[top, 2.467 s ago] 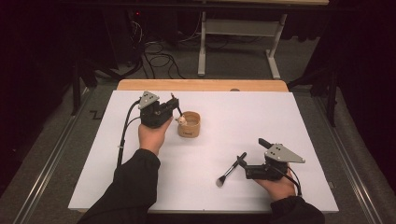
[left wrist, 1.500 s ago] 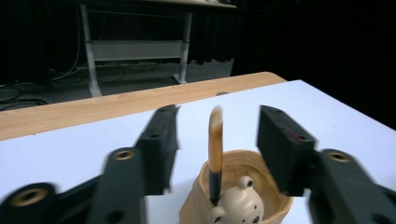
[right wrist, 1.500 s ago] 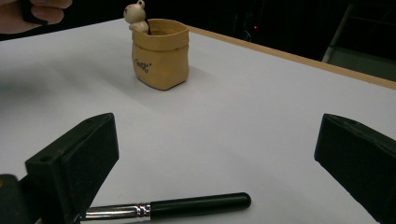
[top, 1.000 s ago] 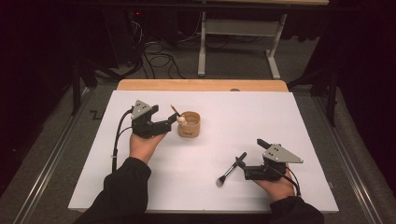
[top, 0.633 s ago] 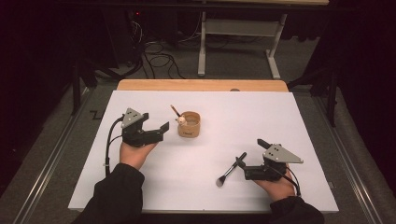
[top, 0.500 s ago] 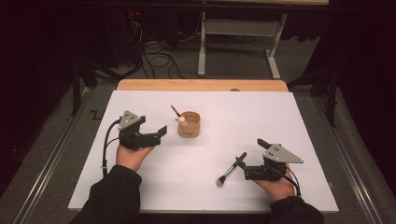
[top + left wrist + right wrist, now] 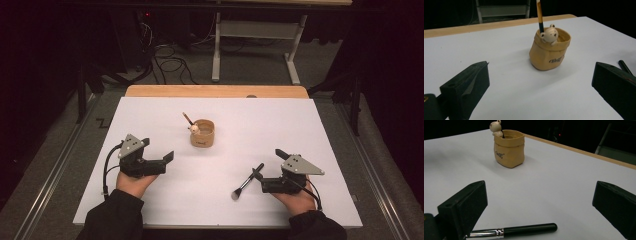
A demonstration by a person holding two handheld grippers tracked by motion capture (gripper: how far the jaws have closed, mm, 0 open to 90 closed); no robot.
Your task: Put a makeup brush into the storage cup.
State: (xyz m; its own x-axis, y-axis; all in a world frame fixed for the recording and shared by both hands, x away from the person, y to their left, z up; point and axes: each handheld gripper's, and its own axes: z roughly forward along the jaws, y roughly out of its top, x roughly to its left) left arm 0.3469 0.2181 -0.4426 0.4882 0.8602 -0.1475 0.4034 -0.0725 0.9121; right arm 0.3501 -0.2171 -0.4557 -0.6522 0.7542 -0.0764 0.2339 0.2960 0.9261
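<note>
A person sat at a white table (image 7: pixel 320 130) with a gripper in each hand. The left gripper (image 7: pixel 167 158) had its jaws spread wide with nothing between them; they had just been opening. Ahead of those jaws and well apart from them stood a small tan pot (image 7: pixel 202 133) shaped like a paper bag, with a little bear figure (image 7: pixel 549 35) on its rim. A pencil-like stick (image 7: pixel 539 15) stood inside the pot, leaning out at the bear's side.

The right gripper (image 7: pixel 261 179) also had its jaws spread, pressing on nothing. A black-handled makeup brush (image 7: pixel 246 182) lay flat on the table just in front of them.

Judging by this, one item was already in the pot and the brush was the next to go. The next move would call for lowering the right jaws around the brush handle, pinching it, and carrying it to the pot.

The right gripper view showed the brush's silver ferrule (image 7: pixel 486 233) and that its handle lay crosswise, low between the jaws; the left gripper view instead showed the bear's face and the lettering on the pot. The high view showed both hands with the pot beyond them.
</note>
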